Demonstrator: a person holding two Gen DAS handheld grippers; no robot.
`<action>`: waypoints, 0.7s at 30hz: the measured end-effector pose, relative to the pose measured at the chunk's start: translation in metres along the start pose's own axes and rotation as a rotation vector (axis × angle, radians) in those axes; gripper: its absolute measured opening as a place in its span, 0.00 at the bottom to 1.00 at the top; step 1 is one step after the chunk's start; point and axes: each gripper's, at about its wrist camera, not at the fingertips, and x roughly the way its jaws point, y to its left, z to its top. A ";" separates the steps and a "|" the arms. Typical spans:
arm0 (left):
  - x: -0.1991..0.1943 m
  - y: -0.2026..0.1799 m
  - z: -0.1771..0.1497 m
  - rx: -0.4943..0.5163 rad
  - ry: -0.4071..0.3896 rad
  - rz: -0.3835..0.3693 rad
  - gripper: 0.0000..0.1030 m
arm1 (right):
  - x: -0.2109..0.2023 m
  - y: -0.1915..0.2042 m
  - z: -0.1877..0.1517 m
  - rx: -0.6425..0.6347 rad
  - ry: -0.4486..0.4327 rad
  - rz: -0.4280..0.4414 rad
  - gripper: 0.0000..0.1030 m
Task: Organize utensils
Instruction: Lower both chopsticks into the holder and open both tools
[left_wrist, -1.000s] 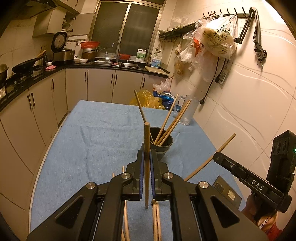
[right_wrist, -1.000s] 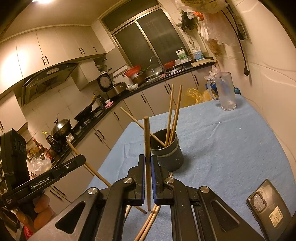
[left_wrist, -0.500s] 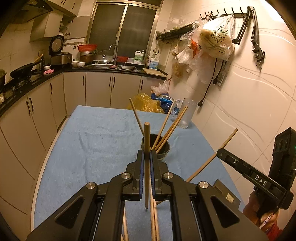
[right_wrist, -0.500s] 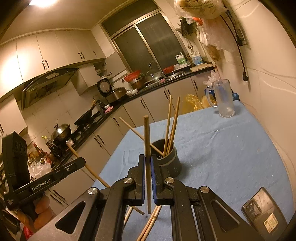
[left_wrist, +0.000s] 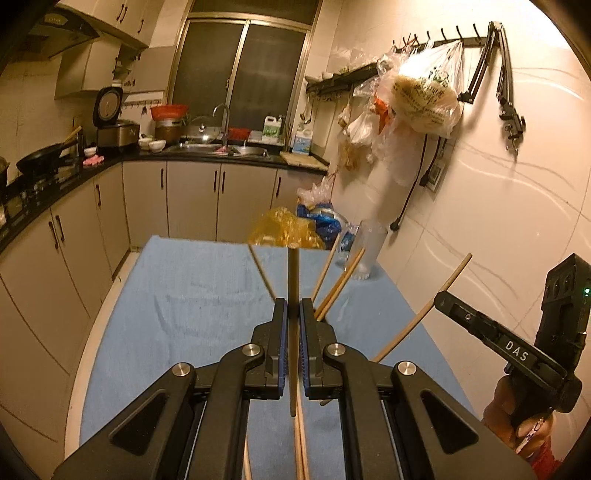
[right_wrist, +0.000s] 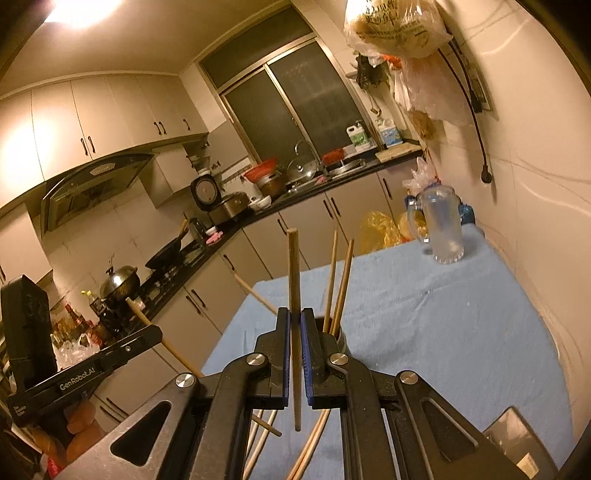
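From the left wrist I see my left gripper (left_wrist: 292, 317) squeezed tight on one chopstick (left_wrist: 293, 295) standing straight up over the blue table cloth (left_wrist: 184, 295). More loose chopsticks (left_wrist: 301, 443) lie below.

From the right wrist, my right gripper (right_wrist: 294, 325) pinches another chopstick (right_wrist: 294, 277) upright, just in front of the dark cup (right_wrist: 341, 338) holding sticks. A phone (right_wrist: 517, 439) lies near.
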 end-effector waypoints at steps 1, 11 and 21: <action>-0.001 -0.001 0.006 0.003 -0.010 -0.004 0.06 | 0.000 0.001 0.004 0.000 -0.007 -0.001 0.06; 0.006 -0.001 0.055 -0.012 -0.062 -0.007 0.06 | 0.007 0.010 0.046 -0.026 -0.075 -0.021 0.06; 0.038 0.016 0.079 -0.081 -0.073 -0.022 0.06 | 0.040 0.008 0.076 -0.030 -0.098 -0.055 0.06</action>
